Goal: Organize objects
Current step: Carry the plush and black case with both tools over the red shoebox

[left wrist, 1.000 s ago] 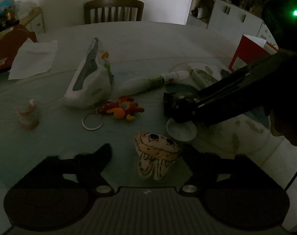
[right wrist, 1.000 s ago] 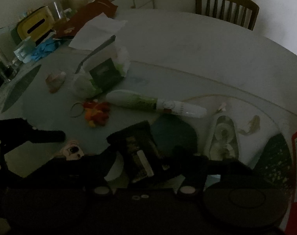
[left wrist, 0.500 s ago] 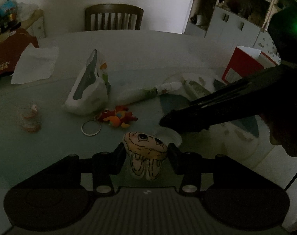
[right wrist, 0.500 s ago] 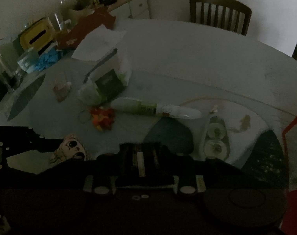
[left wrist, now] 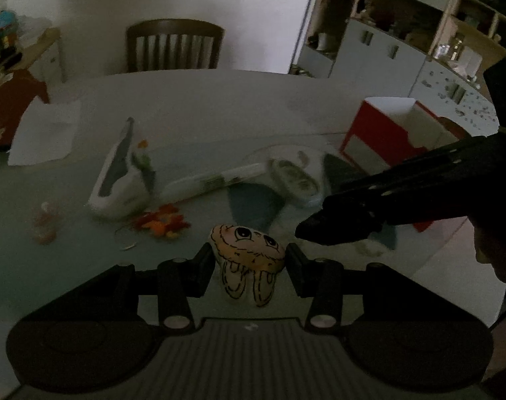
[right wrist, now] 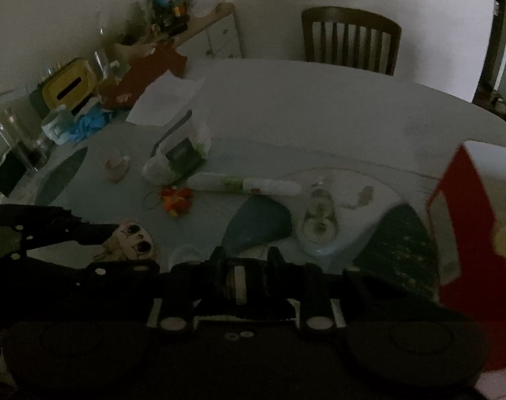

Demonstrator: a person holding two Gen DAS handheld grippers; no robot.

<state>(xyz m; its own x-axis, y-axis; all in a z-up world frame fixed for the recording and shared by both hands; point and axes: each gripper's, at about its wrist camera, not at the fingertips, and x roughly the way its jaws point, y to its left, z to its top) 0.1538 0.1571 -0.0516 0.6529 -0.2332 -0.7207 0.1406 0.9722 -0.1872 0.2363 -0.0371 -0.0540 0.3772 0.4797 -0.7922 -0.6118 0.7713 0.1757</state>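
My left gripper (left wrist: 249, 263) is shut on a small cream plush toy (left wrist: 248, 250) with big drawn eyes, held just above the table. From the right wrist view the same toy (right wrist: 133, 241) shows at the lower left, in the left gripper (right wrist: 96, 231). My right gripper (right wrist: 244, 266) is shut on a dark flat packet (right wrist: 238, 283) with a pale label. In the left wrist view the right gripper (left wrist: 314, 231) reaches in from the right, and the packet is hidden there. A red and white open box (left wrist: 386, 133) stands at the right, close beside the right gripper (right wrist: 469, 233).
On the glass table (left wrist: 219, 106) lie a white pouch (left wrist: 119, 183), a white tube (left wrist: 213, 180), an orange keychain toy (left wrist: 163, 223), a clear case (left wrist: 292, 180), a small pink cup (left wrist: 44, 226) and paper (left wrist: 43, 133). A chair (left wrist: 173, 46) stands behind.
My left gripper moved onto the plush toy, shut on it and raised it. The right gripper lifted the dark packet off the table and swung right, toward the red box.
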